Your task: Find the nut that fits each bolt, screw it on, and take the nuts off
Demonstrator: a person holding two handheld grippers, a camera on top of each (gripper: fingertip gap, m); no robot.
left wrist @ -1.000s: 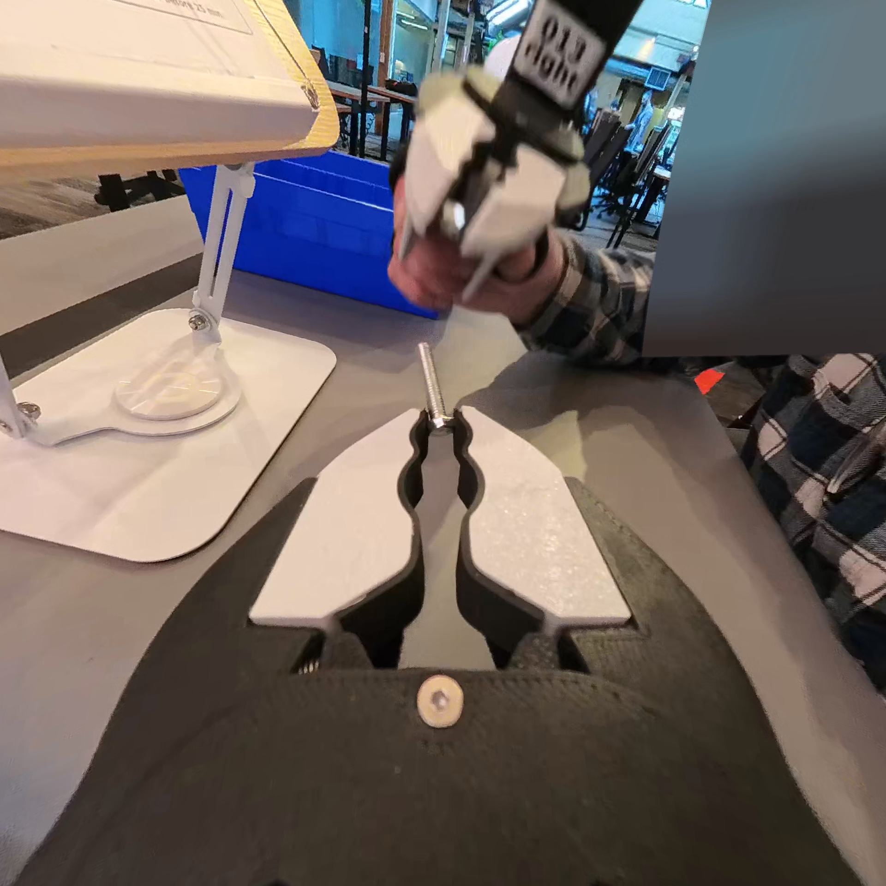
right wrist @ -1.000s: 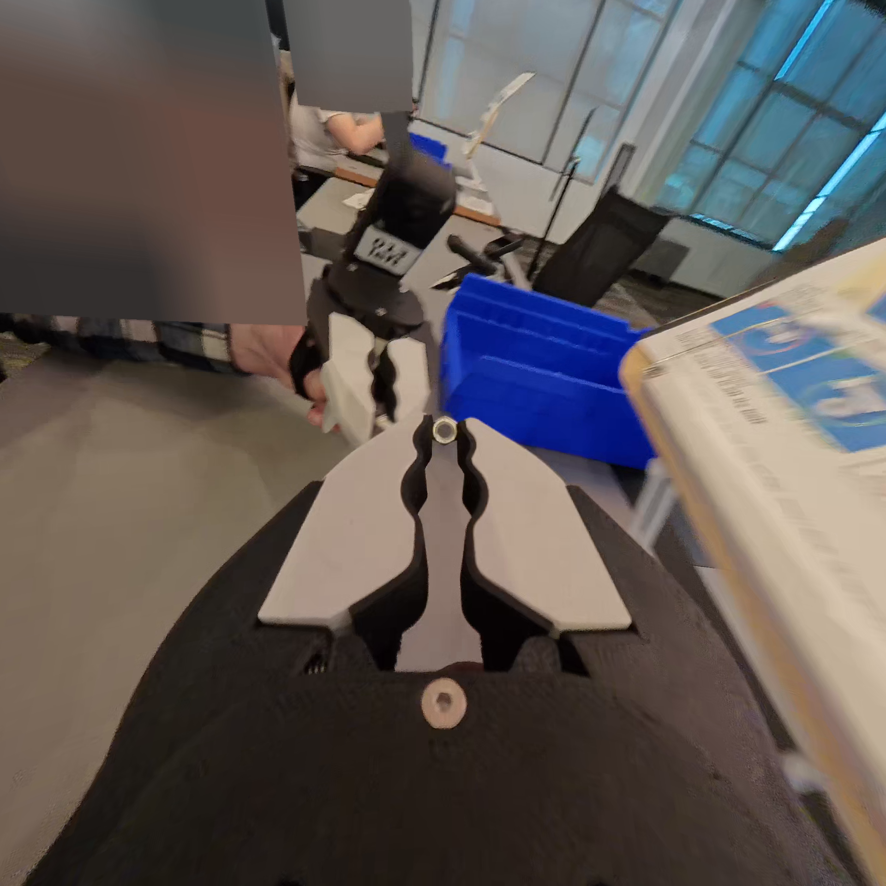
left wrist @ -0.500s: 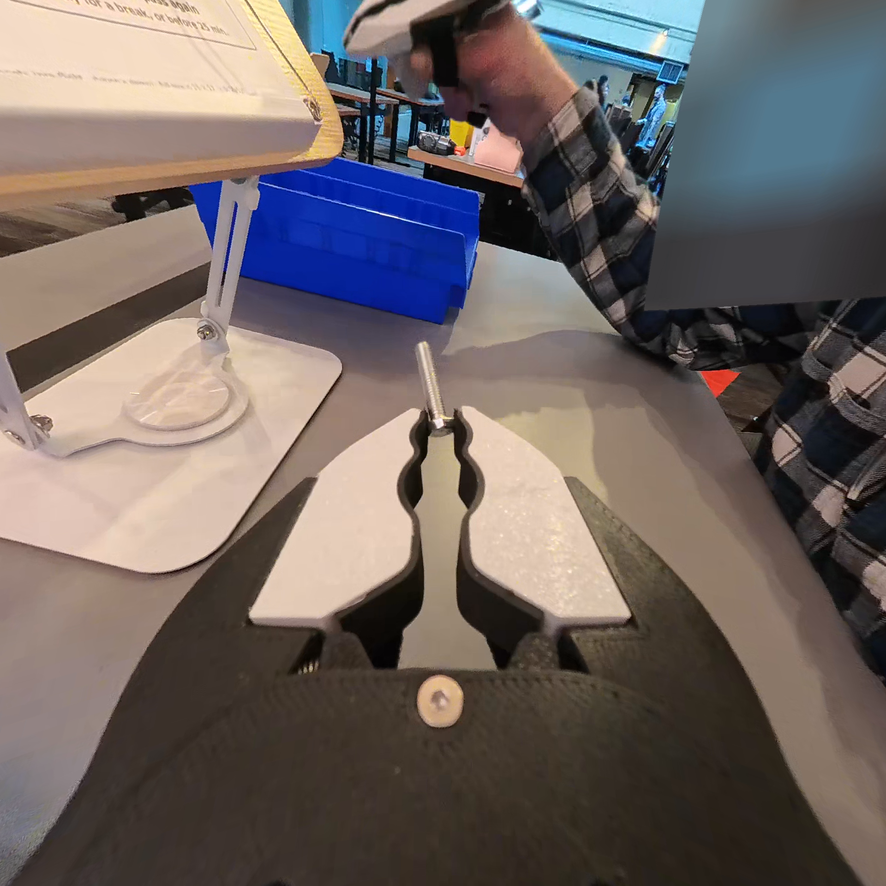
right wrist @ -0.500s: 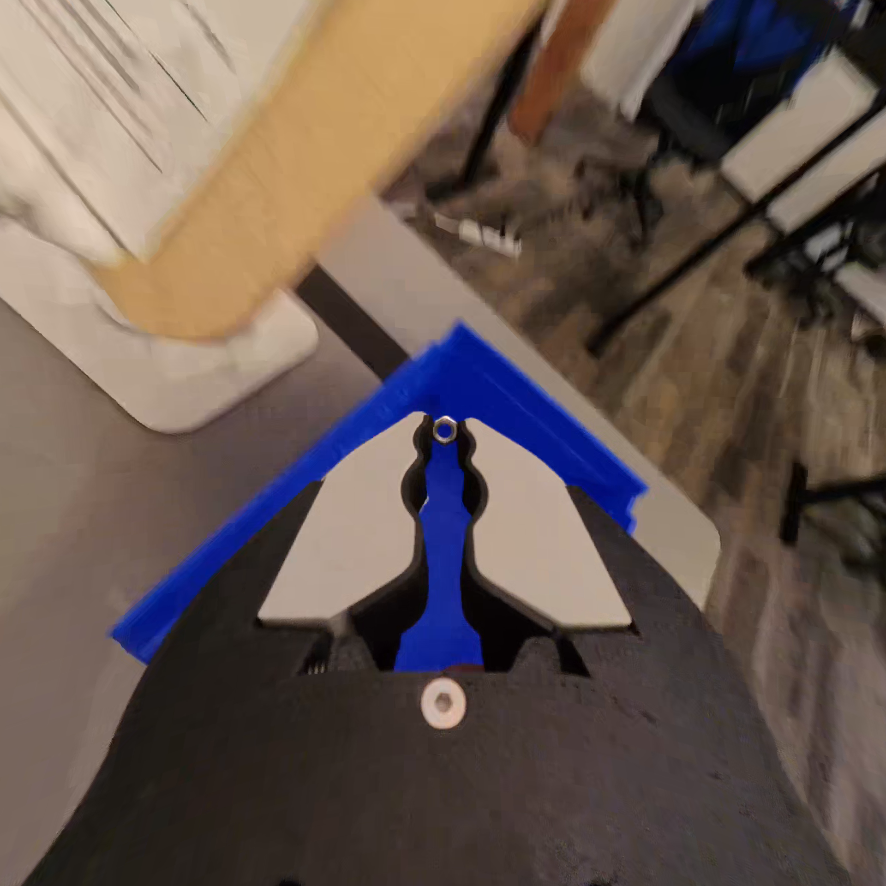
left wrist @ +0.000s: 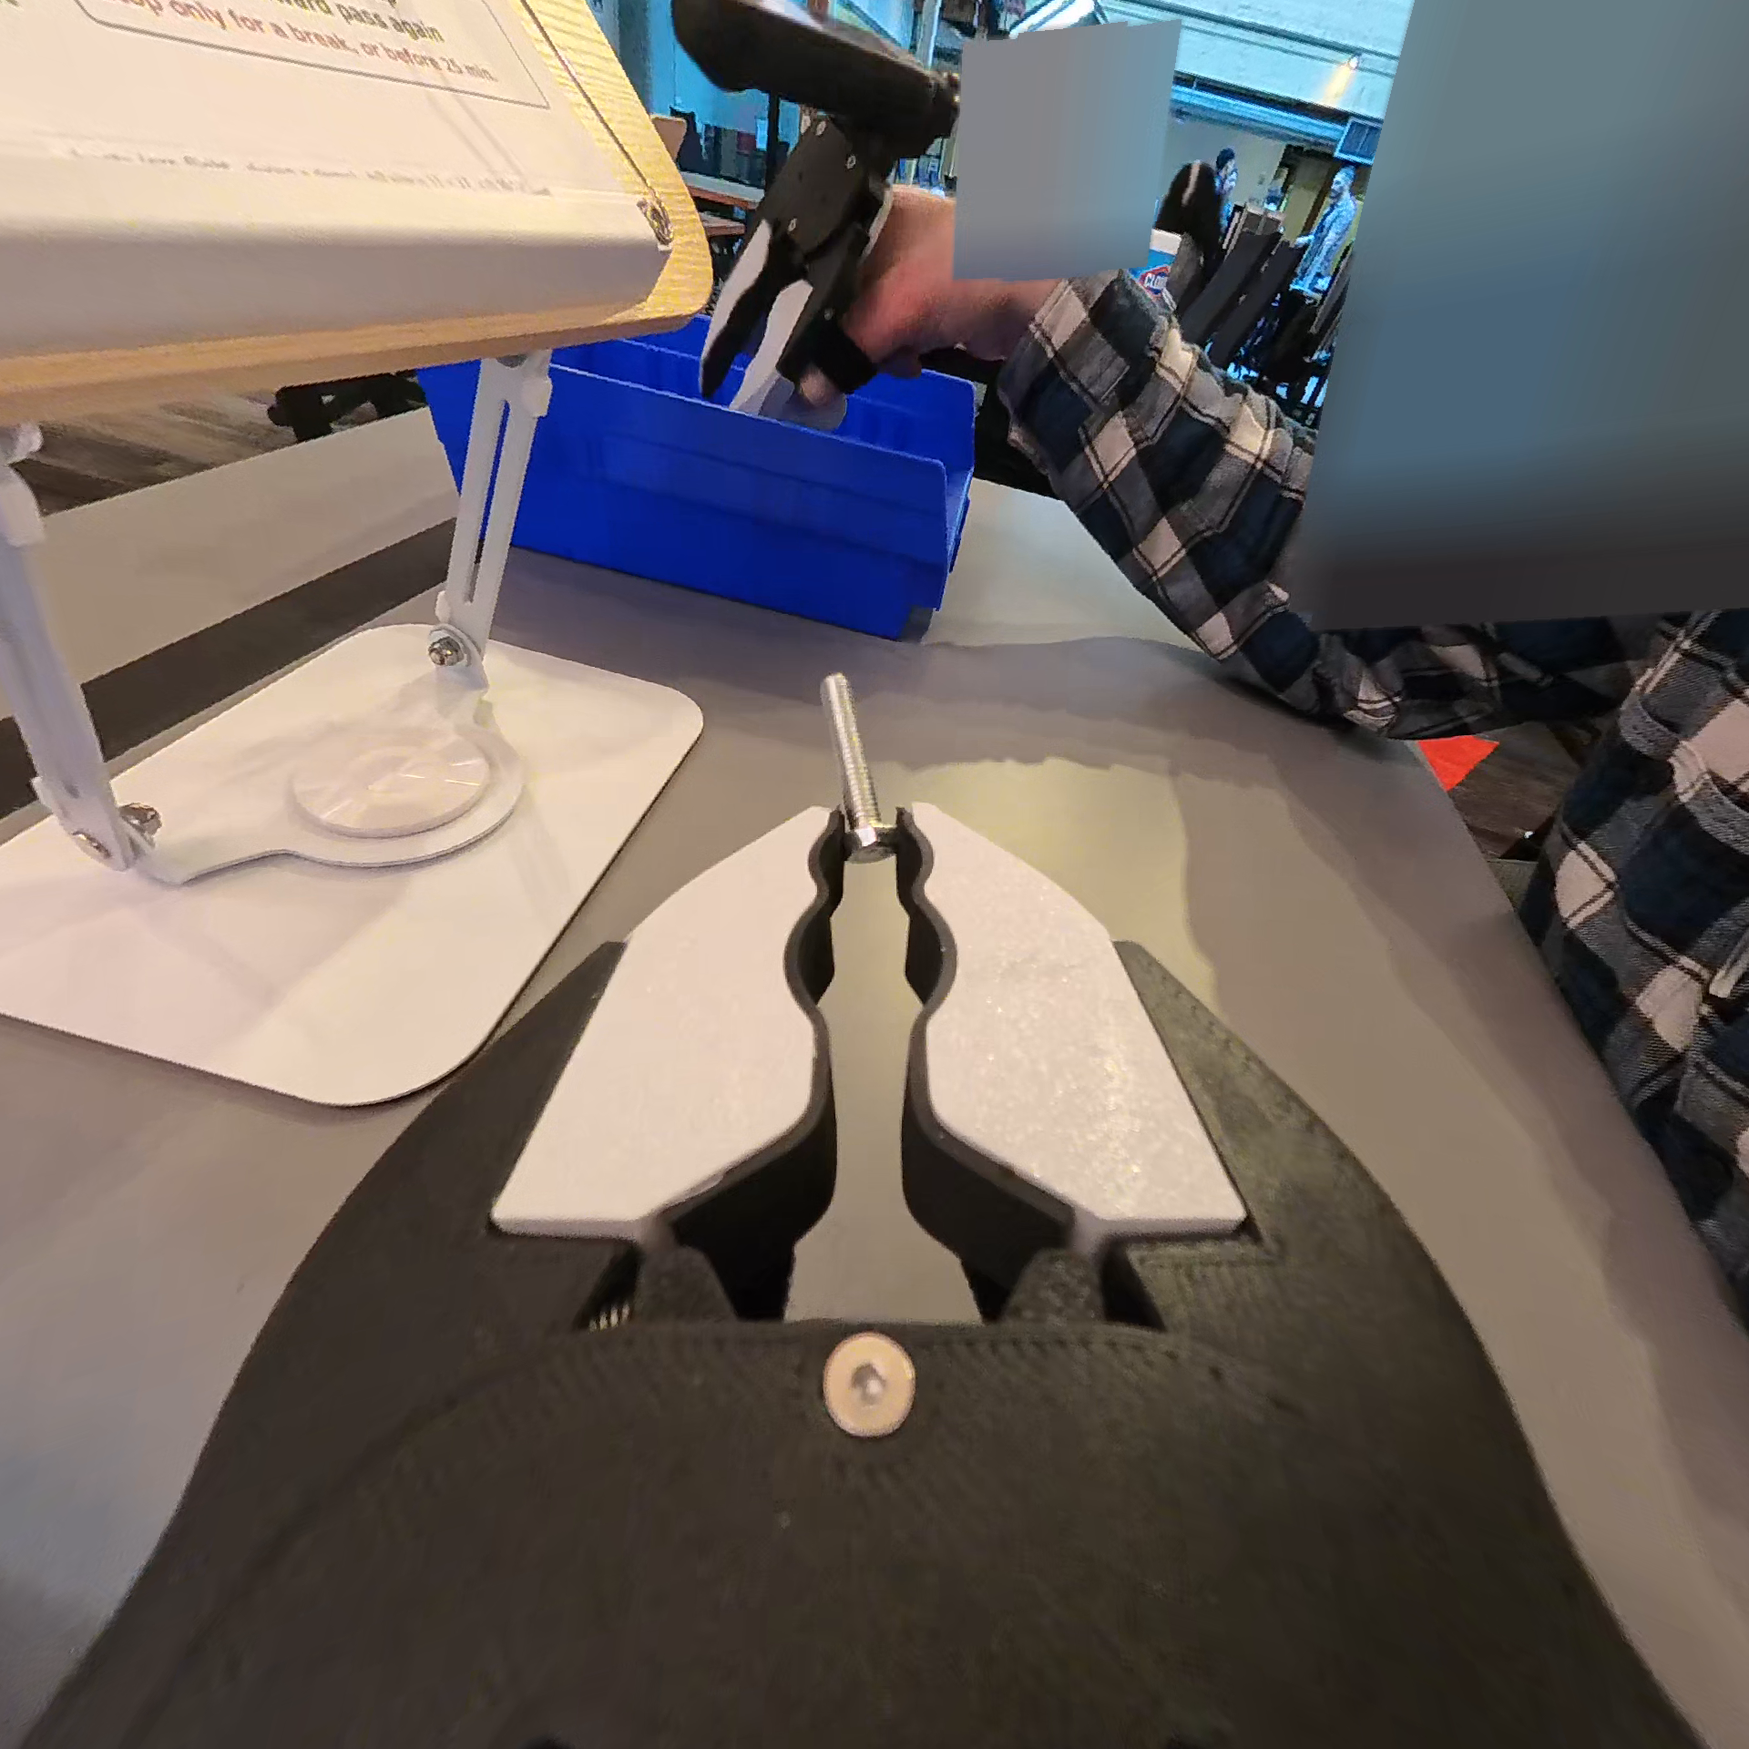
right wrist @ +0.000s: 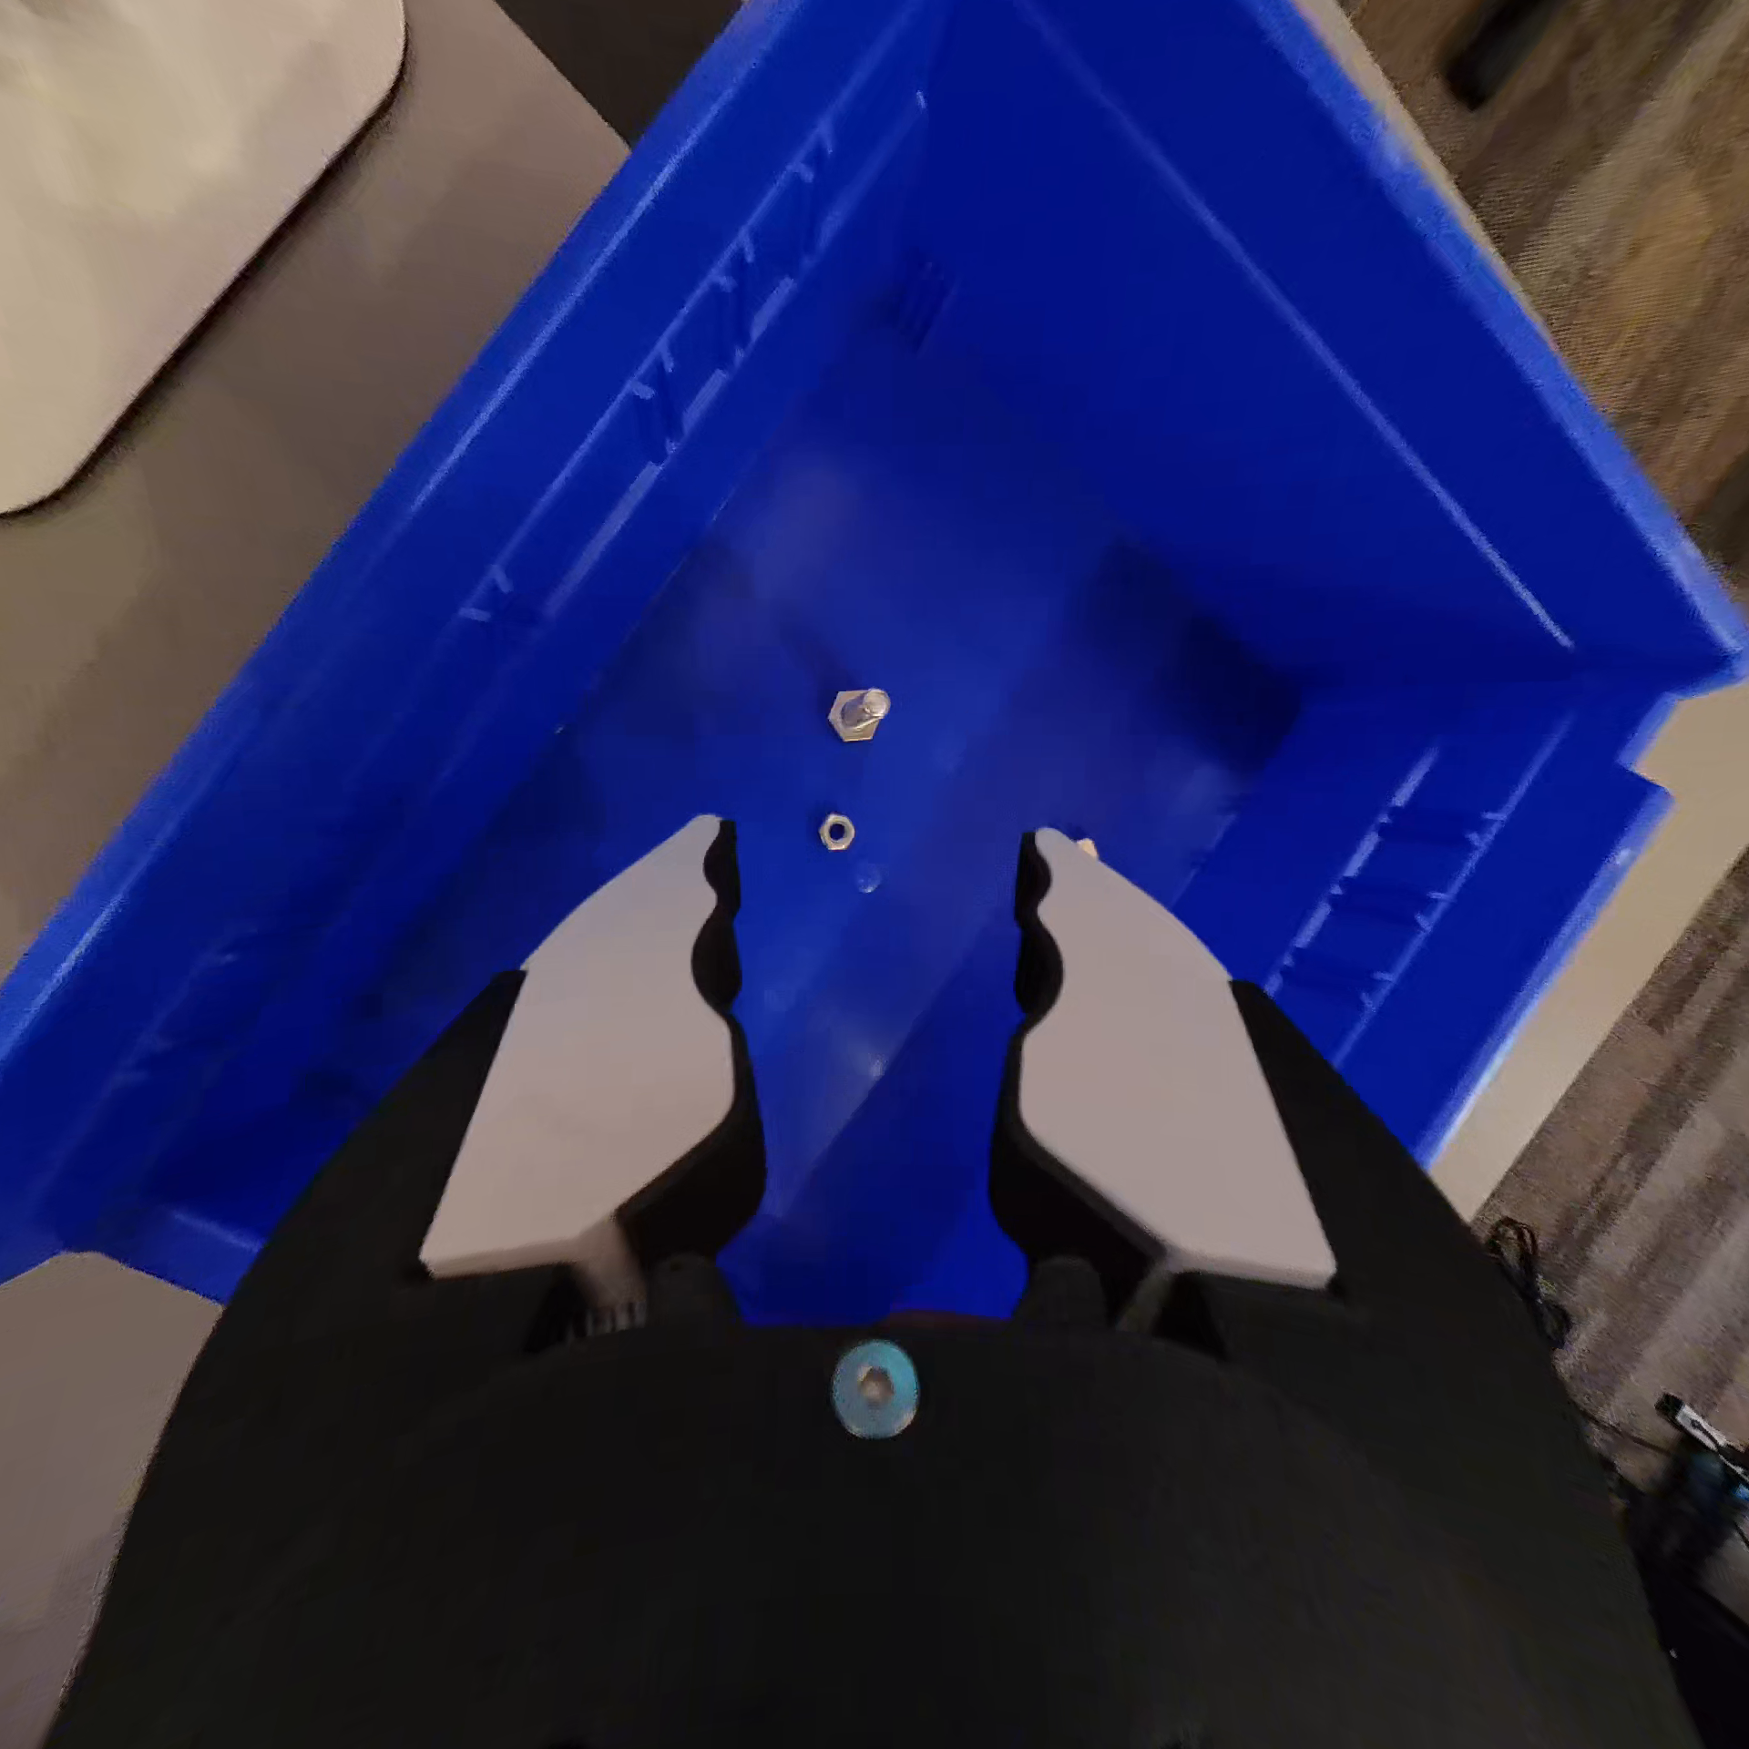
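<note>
the left gripper point(left wrist: 866, 838) fingers clamp a bare bolt point(left wrist: 845, 748) by its head while the right gripper point(right wrist: 875, 838), fingers wide apart and holding nothing, hangs over the blue bin point(right wrist: 1230, 397) near the counter's far edge, so the nut point(right wrist: 837, 831) lying there looks like the next pick.

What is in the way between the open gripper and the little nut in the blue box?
Nothing visible. The right gripper hangs open over the blue box, and the little nut lies bare on the floor below. A bolt stands farther on, beyond the nut.

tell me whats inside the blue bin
On the blue bin's floor: a loose nut and a bolt standing on its head. The open right gripper hovers above; its fingers cover part of the floor.
</note>
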